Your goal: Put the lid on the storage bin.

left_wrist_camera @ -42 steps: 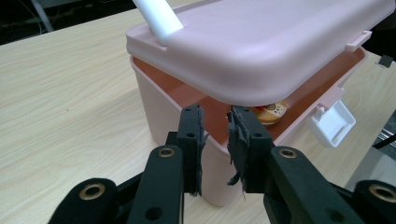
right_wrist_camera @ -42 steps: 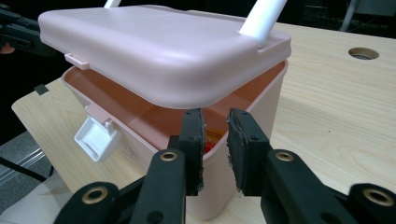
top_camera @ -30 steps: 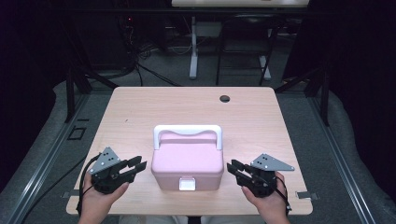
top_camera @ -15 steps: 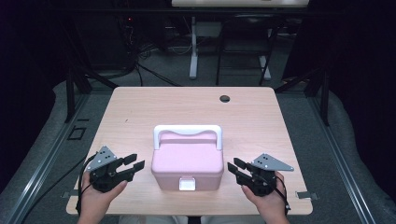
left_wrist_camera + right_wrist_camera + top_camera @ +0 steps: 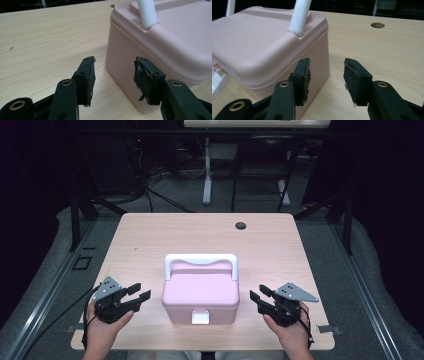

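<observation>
I have 2 grippers low at the near edge of the pale wooden surface (image 5: 150, 235), flanking the pink plastic lidded box with the white carry handle (image 5: 201, 292). My left gripper (image 5: 138, 294) sits just beside the box's left wall, not touching; its jaws have just been opening and stand fairly wide with nothing between them. In the left gripper view the near corner of the box (image 5: 160, 50) lies just ahead of the gap. My right gripper (image 5: 326, 75) mirrors it on the other side, jaws also just opening, moderately wide and empty, with the box's right wall (image 5: 317, 57) just beside the inner jaw.

To do this well, I judge I should bring both grippers in level and together, so the box does not skate sideways.

The box sits centred toward the near edge, upright. Its long axis runs left to right across the surface, white latch (image 5: 200, 316) facing me, handle (image 5: 201, 260) folded back toward the far side. Beyond it is a small round hole (image 5: 241, 225) in the surface.
</observation>
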